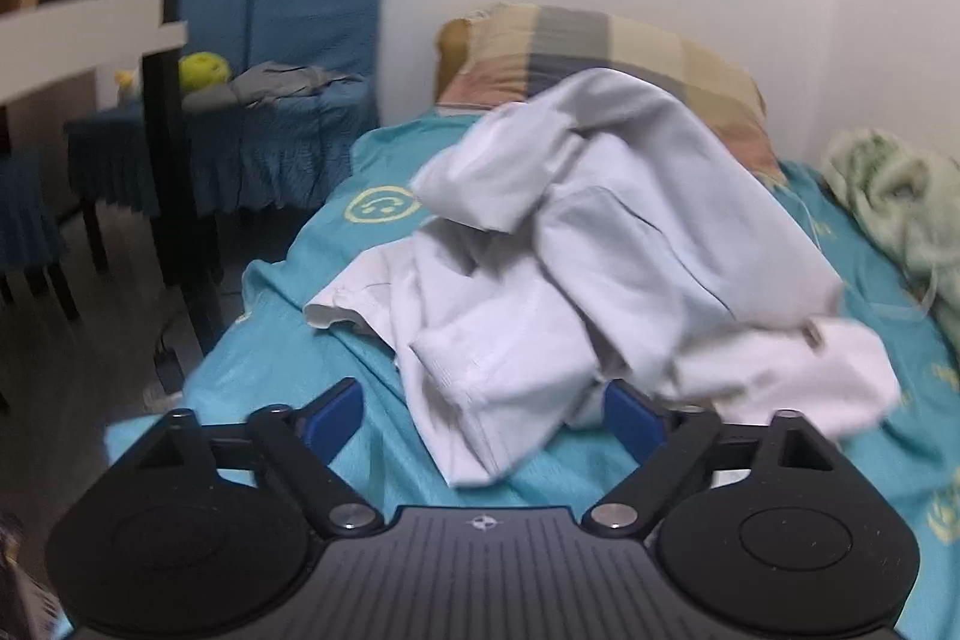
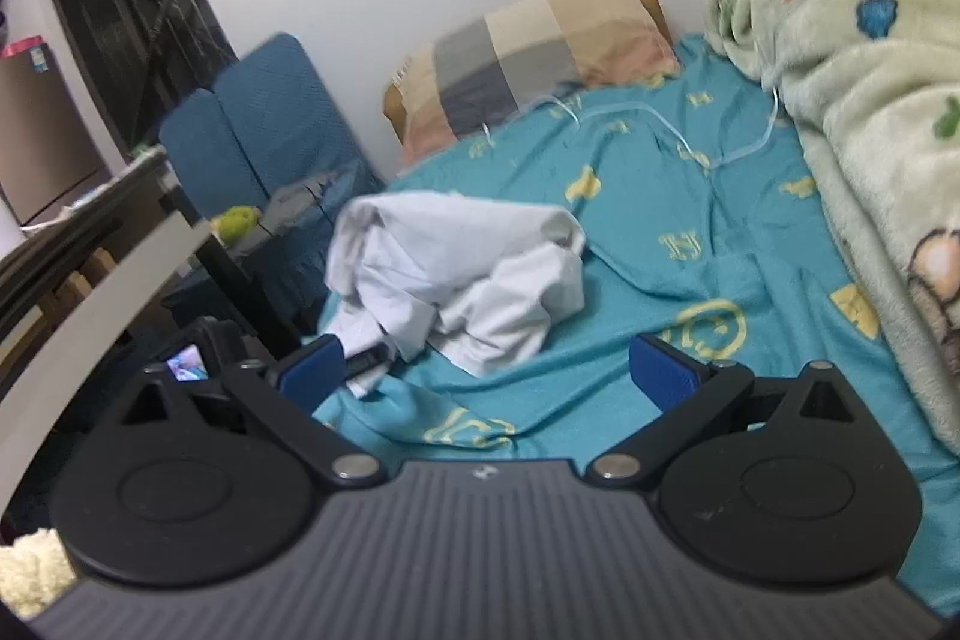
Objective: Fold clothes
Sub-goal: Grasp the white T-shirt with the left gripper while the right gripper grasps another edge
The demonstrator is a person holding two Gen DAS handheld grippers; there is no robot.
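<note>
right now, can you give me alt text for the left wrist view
A crumpled white garment lies heaped on a teal bed sheet, with the open left tongs reaching toward its near edge. Behind it a plaid pillow leans at the white wall, a blue-covered chair stands to the left, and a green blanket lies to the right.

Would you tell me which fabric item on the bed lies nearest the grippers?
The crumpled white garment; the checked pillow sits by the wall, the green blanket aside.

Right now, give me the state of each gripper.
Left gripper: open, white garment between its fingers, not pinched.
Right gripper: open, holding nothing.
</note>
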